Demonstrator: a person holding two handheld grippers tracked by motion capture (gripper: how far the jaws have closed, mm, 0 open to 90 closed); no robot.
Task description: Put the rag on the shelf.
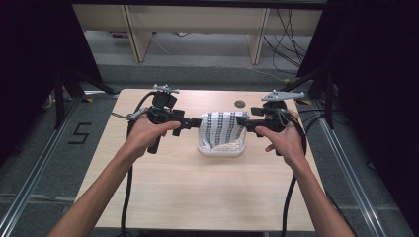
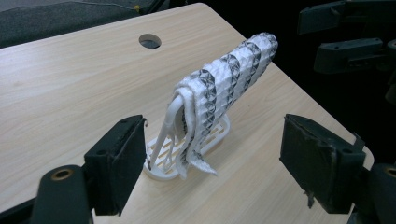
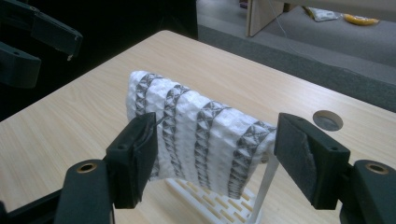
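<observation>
Towel [image 1: 221, 127] draped over white rack [image 1: 221, 149] sits between spread left gripper [image 1: 193, 122] and spread right gripper [image 1: 243, 123].

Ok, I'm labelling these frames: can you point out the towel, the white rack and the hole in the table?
towel [image 3: 201, 140]: right gripper view, middle of its hanging striped face.
white rack [image 2: 166, 122]: left gripper view, its curved upright.
hole [image 2: 150, 41]: left gripper view, its centre.
</observation>
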